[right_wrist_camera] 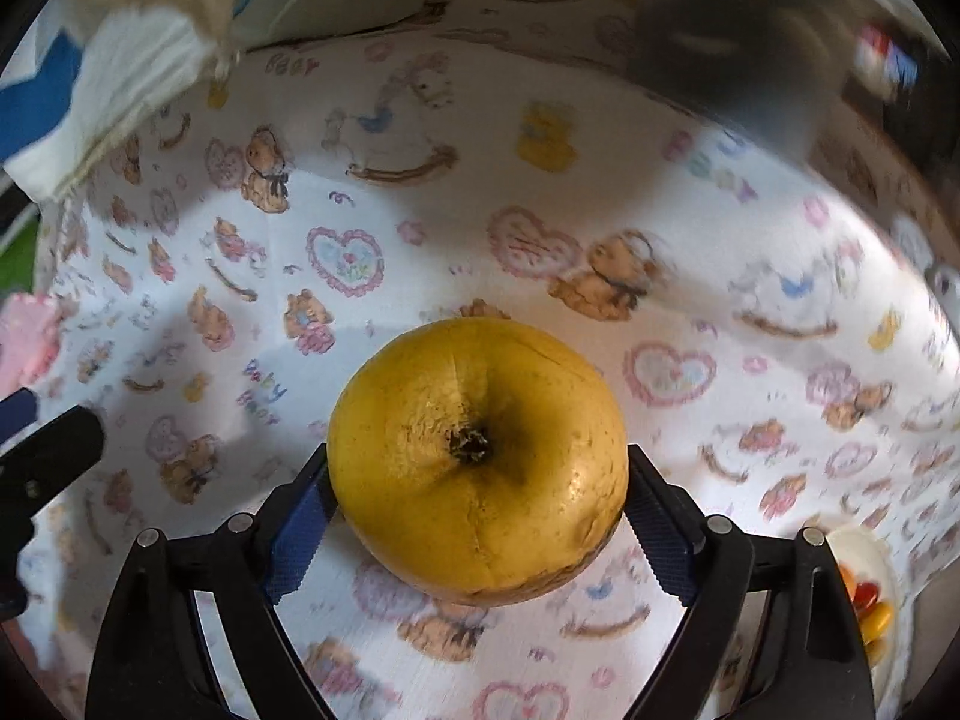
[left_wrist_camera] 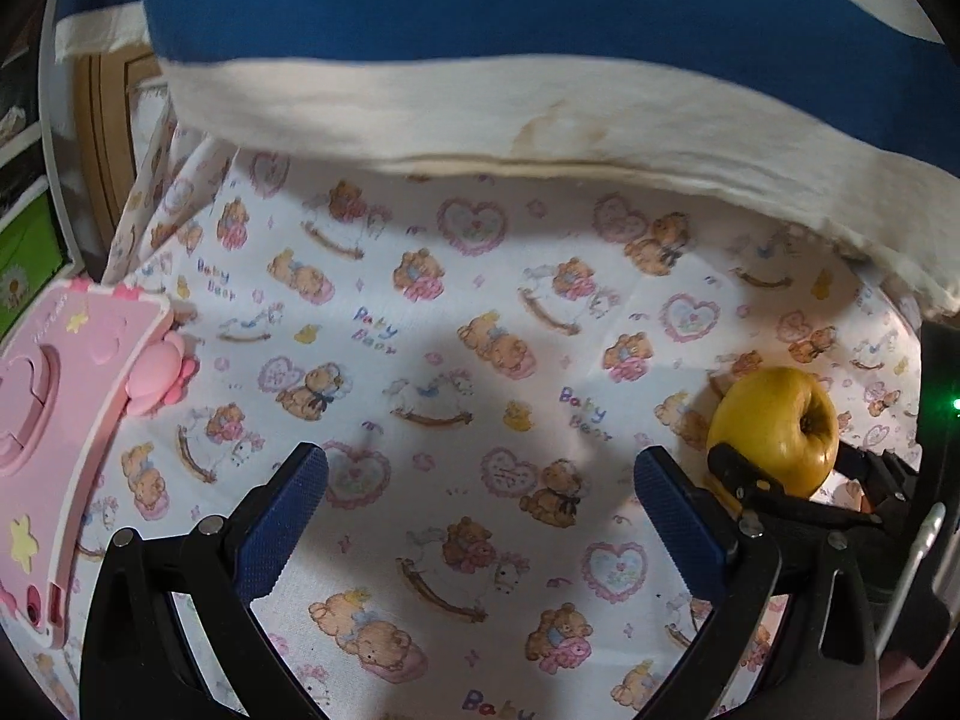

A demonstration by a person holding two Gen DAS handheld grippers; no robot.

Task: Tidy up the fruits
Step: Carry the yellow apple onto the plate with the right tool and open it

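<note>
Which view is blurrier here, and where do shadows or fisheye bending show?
Right wrist view: motion blur smears the tablecloth print toward the edges, while the apple in the right gripper stays sharp. Left wrist view: mostly crisp, with a soft grey shadow across the cloth's middle and the striped cloth slightly soft at the top. Both bend strongly at the rim, with dark corners.

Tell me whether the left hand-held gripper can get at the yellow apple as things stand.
Probably not directly. The right hand-held gripper is closed around the apple, its pads against both sides. The left hand-held gripper is open and empty over the printed cloth, with the apple off to its side.
</note>
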